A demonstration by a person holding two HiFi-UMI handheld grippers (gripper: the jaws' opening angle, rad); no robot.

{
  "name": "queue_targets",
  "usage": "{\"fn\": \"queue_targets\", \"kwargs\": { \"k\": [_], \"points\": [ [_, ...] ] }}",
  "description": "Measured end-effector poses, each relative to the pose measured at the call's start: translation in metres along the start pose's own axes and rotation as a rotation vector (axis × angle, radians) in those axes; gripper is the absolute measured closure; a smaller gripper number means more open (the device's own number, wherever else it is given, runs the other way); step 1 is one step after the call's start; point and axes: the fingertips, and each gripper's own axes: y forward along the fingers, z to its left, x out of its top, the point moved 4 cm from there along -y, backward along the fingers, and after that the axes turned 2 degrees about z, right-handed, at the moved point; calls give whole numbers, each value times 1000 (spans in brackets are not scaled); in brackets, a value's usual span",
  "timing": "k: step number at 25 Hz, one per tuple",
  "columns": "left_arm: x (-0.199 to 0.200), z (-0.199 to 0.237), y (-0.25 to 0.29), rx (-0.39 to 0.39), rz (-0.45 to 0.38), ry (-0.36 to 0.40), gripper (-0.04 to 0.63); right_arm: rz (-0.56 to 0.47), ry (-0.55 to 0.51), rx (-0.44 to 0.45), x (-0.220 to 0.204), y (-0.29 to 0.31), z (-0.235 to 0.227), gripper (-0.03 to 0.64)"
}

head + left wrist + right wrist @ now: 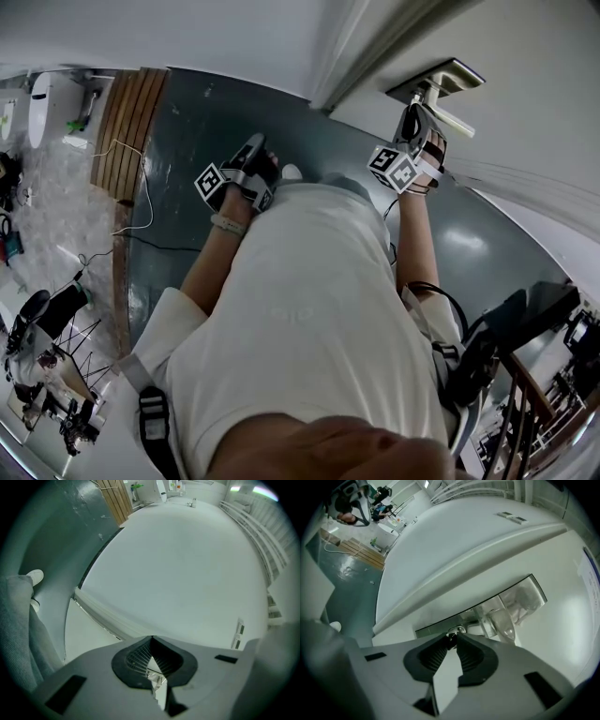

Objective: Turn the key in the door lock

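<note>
Key (453, 634) sits in the door's metal lock plate (433, 631) beside the lever handle (506, 620), pinched between the right tongs (452, 641), while the left tongs (151, 641), pressed together and empty, face a white wall (187, 564).

- Dark green floor (216, 122) fills the upper middle of the head view.
- A wooden slatted panel (131, 131) lies at the upper left, along the floor's edge.
- A white cable (142, 183) trails across the panel's lower end.
- A thin black cable (164, 246) runs over the floor just below it.
- A black bag (497, 333) sits at the lower right.
- A tripod (75, 361) stands at the lower left.
</note>
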Motion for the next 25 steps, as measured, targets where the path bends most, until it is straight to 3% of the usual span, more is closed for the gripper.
{"fn": "queue_targets", "kwargs": {
  "k": [3,10,17,25],
  "points": [
    [-1,-2,1,3,-1,4,589,-18,104,4,1,0,-7,565],
    [-6,-2,8,18,5,14,589,-48,582,147,-5,2,-20,565],
    [-10,-5,15,23,7,10,589,-124,1226,335,-15,8,-28,566],
    [-7,-3,17,27,-3,15,589,-215,1863,514,-23,9,-27,566]
  ]
}}
